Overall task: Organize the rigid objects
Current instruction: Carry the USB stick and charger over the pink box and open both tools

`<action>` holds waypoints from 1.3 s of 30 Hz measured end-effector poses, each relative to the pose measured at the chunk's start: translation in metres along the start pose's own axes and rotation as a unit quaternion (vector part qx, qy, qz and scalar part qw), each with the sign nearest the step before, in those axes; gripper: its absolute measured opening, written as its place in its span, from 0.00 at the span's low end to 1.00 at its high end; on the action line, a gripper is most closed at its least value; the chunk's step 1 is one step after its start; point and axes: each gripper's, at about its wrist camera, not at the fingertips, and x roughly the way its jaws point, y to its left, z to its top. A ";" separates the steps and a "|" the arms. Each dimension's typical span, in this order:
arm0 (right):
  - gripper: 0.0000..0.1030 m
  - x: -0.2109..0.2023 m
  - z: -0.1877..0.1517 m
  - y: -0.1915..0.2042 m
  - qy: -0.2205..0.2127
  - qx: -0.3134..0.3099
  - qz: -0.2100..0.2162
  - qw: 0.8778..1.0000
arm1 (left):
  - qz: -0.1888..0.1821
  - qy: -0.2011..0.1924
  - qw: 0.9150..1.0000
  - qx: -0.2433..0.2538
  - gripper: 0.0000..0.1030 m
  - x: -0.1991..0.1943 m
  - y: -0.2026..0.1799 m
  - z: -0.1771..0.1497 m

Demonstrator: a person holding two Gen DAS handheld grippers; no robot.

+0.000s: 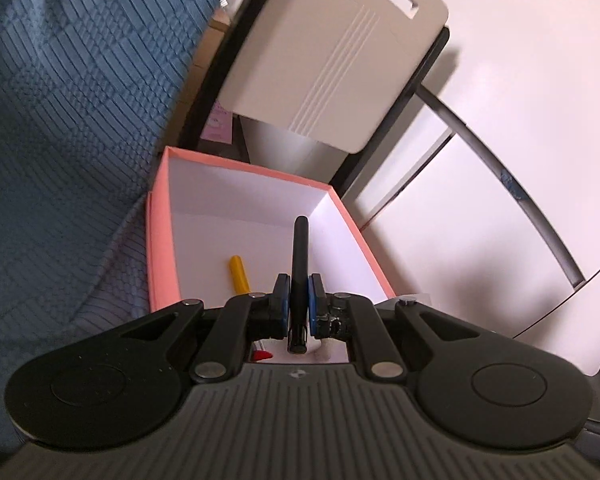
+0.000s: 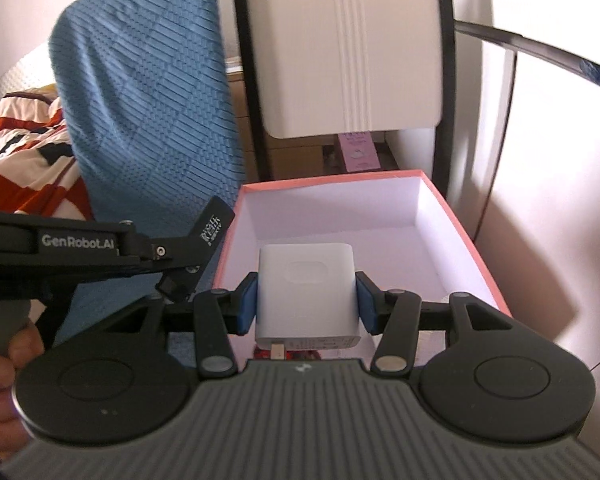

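A pink box (image 1: pixel 162 240) with a white inside stands open in front of both grippers. My left gripper (image 1: pixel 299 300) is shut on a black pen (image 1: pixel 300 252), which points forward over the box. On the box floor lies a yellow marker (image 1: pixel 238 274), and a red object (image 1: pixel 262 356) shows under the gripper. In the right wrist view my right gripper (image 2: pixel 306 304) is shut on a white charger block (image 2: pixel 306 292) above the near end of the pink box (image 2: pixel 472 248). The left gripper's body (image 2: pixel 100 248) shows at the left, held by a hand (image 2: pixel 4 380).
A blue textured cushion (image 2: pixel 152 92) stands left of the box. A white chair back (image 2: pixel 348 48) with a black frame rises behind it. A purple packet (image 2: pixel 358 152) lies beyond the box. White surface (image 1: pixel 480 208) lies to the right. Striped fabric (image 2: pixel 16 152) is at far left.
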 end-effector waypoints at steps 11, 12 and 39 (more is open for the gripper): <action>0.51 0.049 -0.006 -0.050 0.041 0.029 -0.024 0.998 | 0.008 0.066 0.998 0.001 0.11 0.083 -0.003 0.000; 0.51 0.055 -0.006 -0.053 0.045 0.033 -0.026 0.998 | 0.012 0.068 0.998 0.002 0.11 0.090 -0.003 0.001; 0.53 0.114 -0.015 -0.088 0.088 0.069 -0.014 0.994 | 0.050 0.096 0.994 0.011 0.11 0.144 0.006 0.015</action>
